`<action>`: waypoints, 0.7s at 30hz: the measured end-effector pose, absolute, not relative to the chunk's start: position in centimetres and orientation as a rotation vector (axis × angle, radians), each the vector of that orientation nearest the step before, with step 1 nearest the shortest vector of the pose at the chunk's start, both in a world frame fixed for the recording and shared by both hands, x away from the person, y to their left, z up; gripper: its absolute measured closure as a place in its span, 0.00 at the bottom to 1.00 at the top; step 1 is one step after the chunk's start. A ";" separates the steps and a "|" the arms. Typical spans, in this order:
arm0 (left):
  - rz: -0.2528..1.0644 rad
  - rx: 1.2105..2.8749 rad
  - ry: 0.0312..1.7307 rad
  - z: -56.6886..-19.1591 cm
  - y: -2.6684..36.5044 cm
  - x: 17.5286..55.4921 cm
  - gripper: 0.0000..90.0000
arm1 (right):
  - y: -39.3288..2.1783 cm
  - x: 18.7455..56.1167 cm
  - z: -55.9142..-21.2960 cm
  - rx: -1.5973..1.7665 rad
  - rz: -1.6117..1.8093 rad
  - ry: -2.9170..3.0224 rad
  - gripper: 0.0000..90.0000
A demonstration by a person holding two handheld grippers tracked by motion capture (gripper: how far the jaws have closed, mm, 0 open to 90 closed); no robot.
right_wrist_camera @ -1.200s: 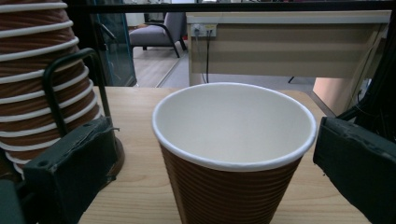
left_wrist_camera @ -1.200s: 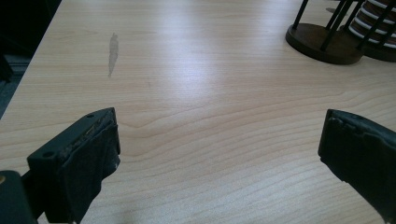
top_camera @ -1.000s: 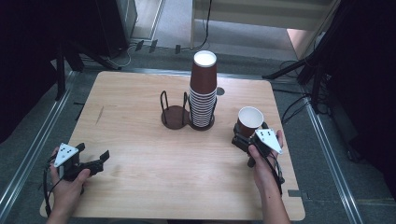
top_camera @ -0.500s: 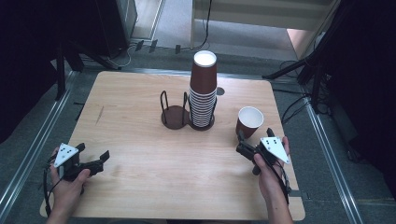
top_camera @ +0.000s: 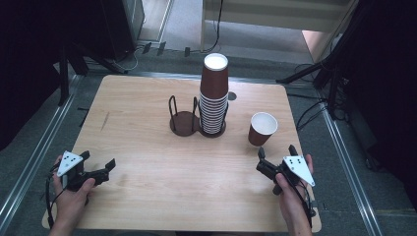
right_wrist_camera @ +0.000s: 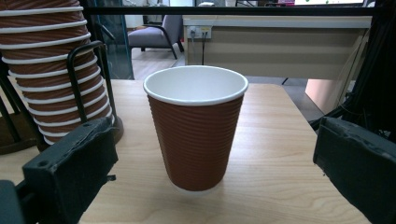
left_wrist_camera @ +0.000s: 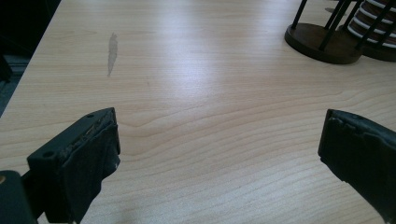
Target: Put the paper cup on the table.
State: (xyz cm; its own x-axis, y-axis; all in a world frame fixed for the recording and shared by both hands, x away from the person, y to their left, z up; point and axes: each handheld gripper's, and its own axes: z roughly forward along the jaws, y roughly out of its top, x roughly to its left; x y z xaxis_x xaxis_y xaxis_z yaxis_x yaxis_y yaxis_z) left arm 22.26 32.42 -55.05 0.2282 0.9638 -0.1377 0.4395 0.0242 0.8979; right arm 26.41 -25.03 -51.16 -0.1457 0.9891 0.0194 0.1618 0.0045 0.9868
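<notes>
The cup (top_camera: 262, 129) stands upright and alone on the desk (top_camera: 147, 132), just ahead of the right gripper (top_camera: 275, 158) and in line with the gap between its jaws. The jaws are spread wide and grip nothing; neither touches the cup. Judged from this layout, one cup is already separated and set down, and the stack (top_camera: 213, 96) awaits further handling. The cup is brown ribbed paper, tapered toward the base, with a white rolled rim and a white interior. Beyond the right gripper and to its left, the stack sits mouth-down in a dark wire holder (top_camera: 212, 129); a second, empty holder (top_camera: 183, 120) stands beside it. The left gripper (top_camera: 105, 167), also wide open and empty, rests on bare pale wood-grain desk, well apart from the holders.
</notes>
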 end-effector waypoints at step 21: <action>0.708 1.567 1.360 -55.1 32.4 22.3 0.00 | -28.2 23.2 -52.4 1.286 1.243 1.414 0.00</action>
